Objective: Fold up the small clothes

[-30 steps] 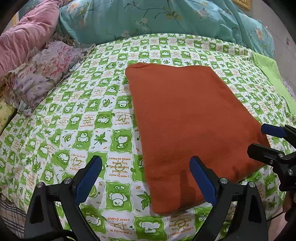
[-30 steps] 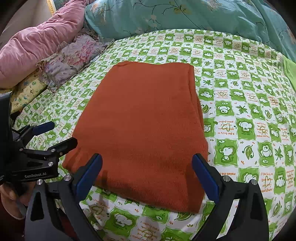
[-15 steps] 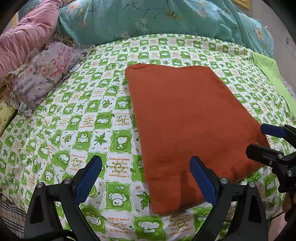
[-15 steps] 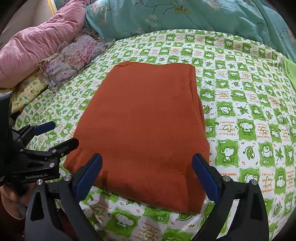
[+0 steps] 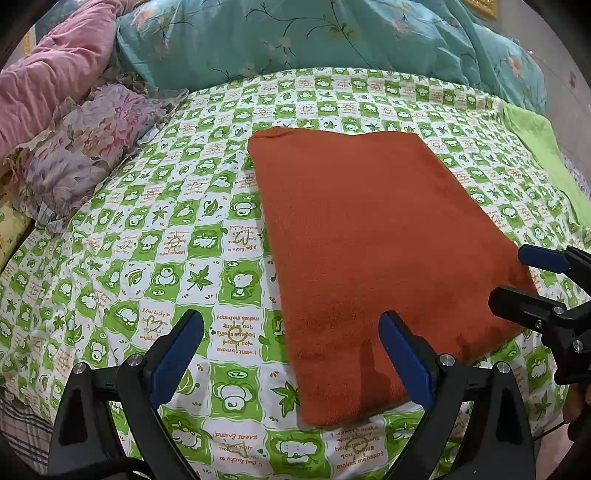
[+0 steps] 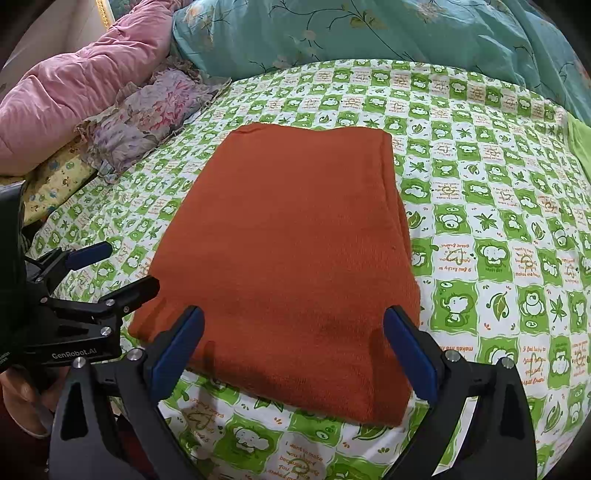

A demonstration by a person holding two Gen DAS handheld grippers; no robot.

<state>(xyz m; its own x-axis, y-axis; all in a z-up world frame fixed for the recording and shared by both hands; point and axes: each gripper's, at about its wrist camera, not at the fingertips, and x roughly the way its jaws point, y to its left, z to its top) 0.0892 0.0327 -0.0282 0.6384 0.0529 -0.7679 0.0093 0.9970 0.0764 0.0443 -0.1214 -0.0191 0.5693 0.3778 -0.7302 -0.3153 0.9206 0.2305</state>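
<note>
A rust-orange garment (image 5: 369, 240) lies folded into a flat rectangle on the green-and-white checked bedsheet (image 5: 147, 240). My left gripper (image 5: 290, 325) is open, low over the garment's near left corner, with one finger over the sheet and the other over the cloth. The right gripper (image 5: 513, 275) shows at the garment's near right corner. In the right wrist view the garment (image 6: 288, 240) fills the middle, and my right gripper (image 6: 293, 315) stands open, spanning its near edge. The left gripper (image 6: 131, 266) is open beside the cloth's left corner. Neither holds anything.
A teal floral quilt (image 5: 314, 33) lies along the back of the bed. A pink quilt (image 5: 44, 74) and a ruffled floral pillow (image 5: 85, 147) sit at the left. A lime-green cloth (image 5: 543, 155) lies at the right edge. The bed's near edge is just below the grippers.
</note>
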